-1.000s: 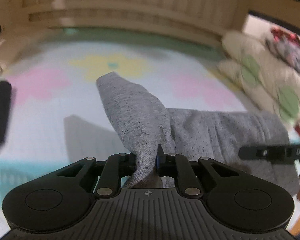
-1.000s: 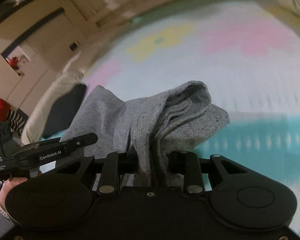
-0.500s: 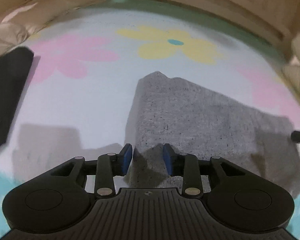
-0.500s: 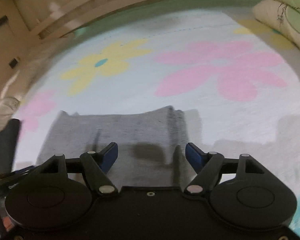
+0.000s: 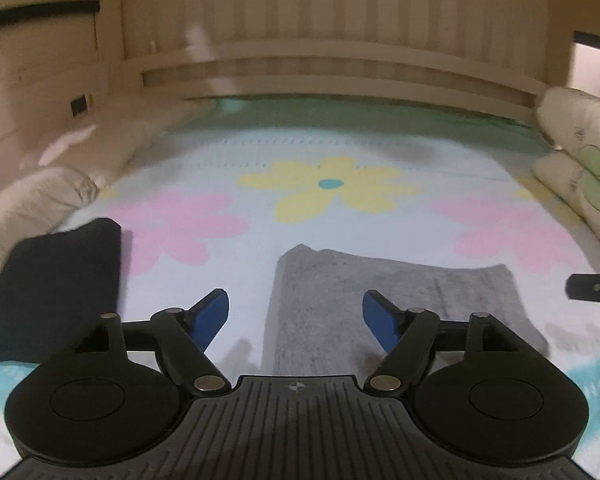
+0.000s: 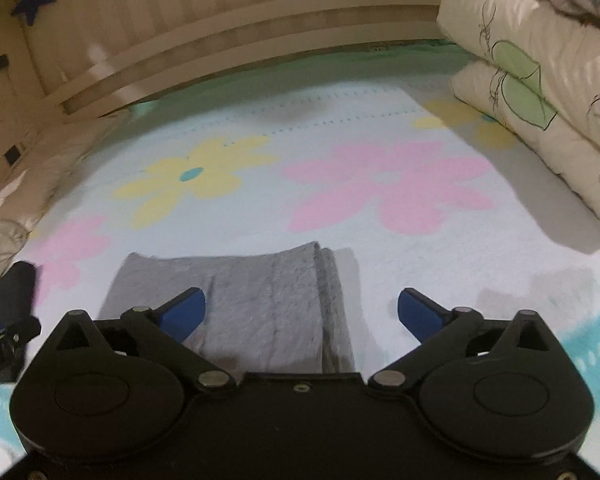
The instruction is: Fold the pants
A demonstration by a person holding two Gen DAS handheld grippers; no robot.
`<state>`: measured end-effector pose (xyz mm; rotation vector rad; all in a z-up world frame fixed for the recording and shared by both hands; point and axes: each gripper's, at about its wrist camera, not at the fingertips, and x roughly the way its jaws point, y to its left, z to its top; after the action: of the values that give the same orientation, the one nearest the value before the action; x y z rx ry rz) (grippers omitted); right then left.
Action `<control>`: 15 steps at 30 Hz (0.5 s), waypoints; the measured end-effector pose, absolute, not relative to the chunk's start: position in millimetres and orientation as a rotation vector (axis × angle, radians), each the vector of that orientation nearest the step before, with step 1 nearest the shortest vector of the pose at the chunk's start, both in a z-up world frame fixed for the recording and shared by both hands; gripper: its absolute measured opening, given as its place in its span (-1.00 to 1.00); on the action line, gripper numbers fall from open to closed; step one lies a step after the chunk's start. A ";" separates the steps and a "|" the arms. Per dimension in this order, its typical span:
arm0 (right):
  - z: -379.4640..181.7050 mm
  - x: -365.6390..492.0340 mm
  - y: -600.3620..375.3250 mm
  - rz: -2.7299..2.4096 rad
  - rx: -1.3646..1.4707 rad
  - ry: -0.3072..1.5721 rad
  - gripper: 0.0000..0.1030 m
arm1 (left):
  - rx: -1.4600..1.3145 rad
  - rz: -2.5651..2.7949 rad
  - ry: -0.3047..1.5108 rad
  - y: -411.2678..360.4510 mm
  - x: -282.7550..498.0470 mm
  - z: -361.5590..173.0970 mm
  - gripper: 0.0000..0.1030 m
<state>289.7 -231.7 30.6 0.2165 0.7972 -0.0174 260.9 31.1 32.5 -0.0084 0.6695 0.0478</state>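
1. Pants (image 5: pixel 384 304), grey and folded into a flat rectangle, lie on the flowered bed cover (image 5: pixel 340 152), with a black folded garment (image 5: pixel 55 288) to their left.
2. Left gripper (image 5: pixel 295 316) has just been opening; its fingers stand wide above the pants, empty.
3. Right gripper (image 6: pixel 302 312) likewise has just spread wide, holding nothing.

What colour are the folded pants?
Heather grey pants, clearest in the right wrist view.

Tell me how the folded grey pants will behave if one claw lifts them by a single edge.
The grey pants are soft knit, so they would likely droop. The stacked layers at one side look loose and would probably slide apart, undoing the fold. They lie flat on the flowered blanket, so nothing should roll.
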 end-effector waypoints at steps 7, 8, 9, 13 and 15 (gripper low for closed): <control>48.2 237.8 -209.6 0.018 0.069 0.852 0.99 | 0.006 0.031 0.710 12.7 215.5 33.2 0.44; 48.5 228.9 -207.8 0.024 0.068 0.841 0.99 | 0.010 0.030 0.718 10.2 210.4 30.7 0.44; 49.1 221.4 -205.9 0.026 0.070 0.834 0.99 | 0.014 0.030 0.723 8.1 205.4 29.0 0.44; 48.3 196.9 -201.8 0.027 0.081 0.832 0.99 | 0.021 0.031 0.733 0.9 189.4 24.0 0.44; 45.7 191.0 -199.4 0.014 0.062 0.831 0.99 | 0.030 0.016 0.749 -2.0 187.5 22.1 0.44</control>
<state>191.0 -199.4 45.7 0.0618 0.8309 0.0142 187.5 -2.0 22.1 0.0298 0.7493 0.0161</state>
